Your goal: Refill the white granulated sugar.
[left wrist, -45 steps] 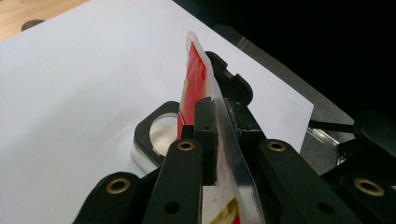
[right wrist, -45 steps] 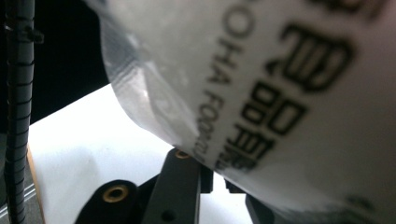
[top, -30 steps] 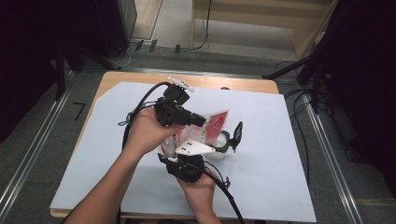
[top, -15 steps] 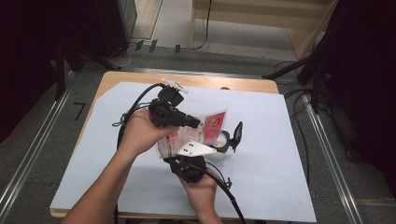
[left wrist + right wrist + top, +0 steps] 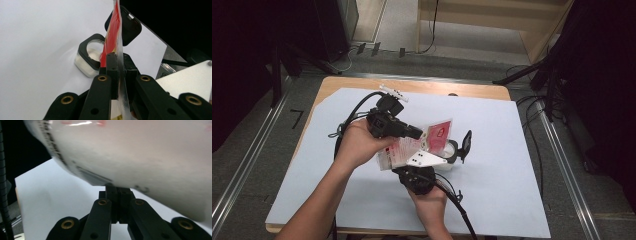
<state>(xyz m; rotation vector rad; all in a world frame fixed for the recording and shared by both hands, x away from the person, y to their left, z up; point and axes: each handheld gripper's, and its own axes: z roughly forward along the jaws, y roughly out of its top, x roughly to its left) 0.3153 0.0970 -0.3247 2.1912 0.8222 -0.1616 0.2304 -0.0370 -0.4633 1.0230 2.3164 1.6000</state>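
A plastic pouch (image 5: pixel 438 134), red on one part and clear and whitish on the other, hangs above the table between both grippers. My left gripper (image 5: pixel 418 134) is shut on the pouch's edge (image 5: pixel 113 32), which stands upright between the pads. From below, my right gripper (image 5: pixel 413 164) is shut on the pouch's whitish lower edge (image 5: pixel 140 157). A small square clear container (image 5: pixel 88 58) with a black rim stands on the white sheet just beyond the pouch. Its black lid (image 5: pixel 128 25) is tipped up and open (image 5: pixel 467 144).
A white sheet (image 5: pixel 512 185) covers most of the wooden table (image 5: pixel 427 86). Black cables (image 5: pixel 354 112) trail from both grippers across the left and the near edge. Metal rails and dark stands flank the table on both sides.
The left hand and its gripper have shifted slightly to the left, and the pouch has tilted a little with it. Both grippers remain shut on the pouch.
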